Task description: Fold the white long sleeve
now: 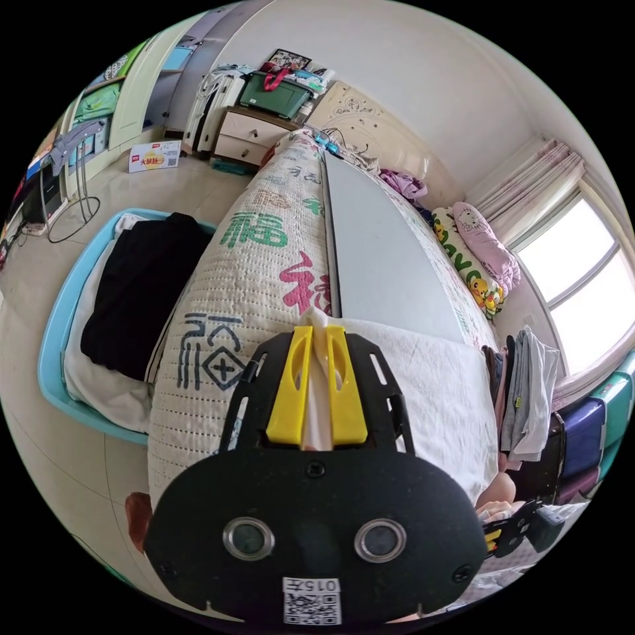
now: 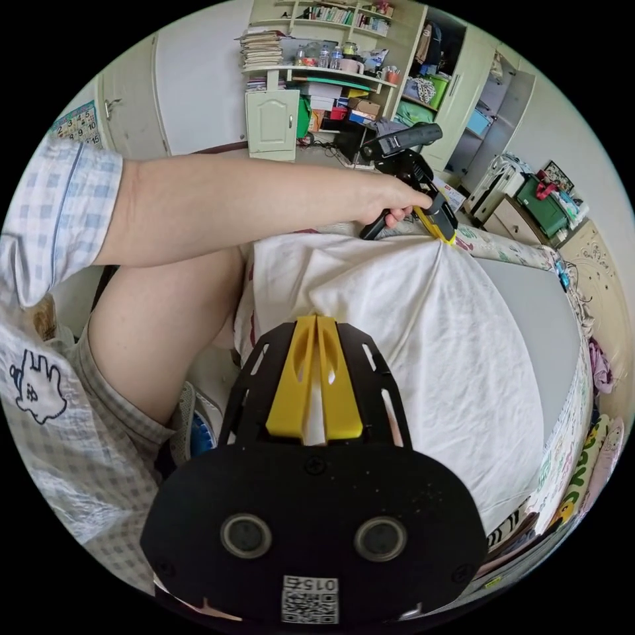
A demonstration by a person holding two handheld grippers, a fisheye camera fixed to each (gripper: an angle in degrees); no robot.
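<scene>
The white long sleeve (image 2: 436, 344) lies spread over the near end of the bed and reaches onto a grey board (image 2: 549, 311). My left gripper (image 1: 317, 334) is shut on a bunched edge of the white cloth (image 1: 423, 390), which shows between its yellow jaws. My right gripper (image 2: 316, 323) is shut on another edge of the same garment. In the right gripper view, a person's hand holds the other gripper (image 2: 442, 228) at the cloth's far corner. The right-hand gripper (image 1: 509, 529) shows low in the left gripper view.
A quilted cover with printed characters (image 1: 251, 264) drapes the bed. A blue basket (image 1: 56, 331) with black and white clothes stands on the floor beside it. Folded clothes (image 1: 529, 390) pile near the window. Pillows (image 1: 476, 251) lie along the wall. Shelves and cupboards (image 2: 317, 79) stand behind the person.
</scene>
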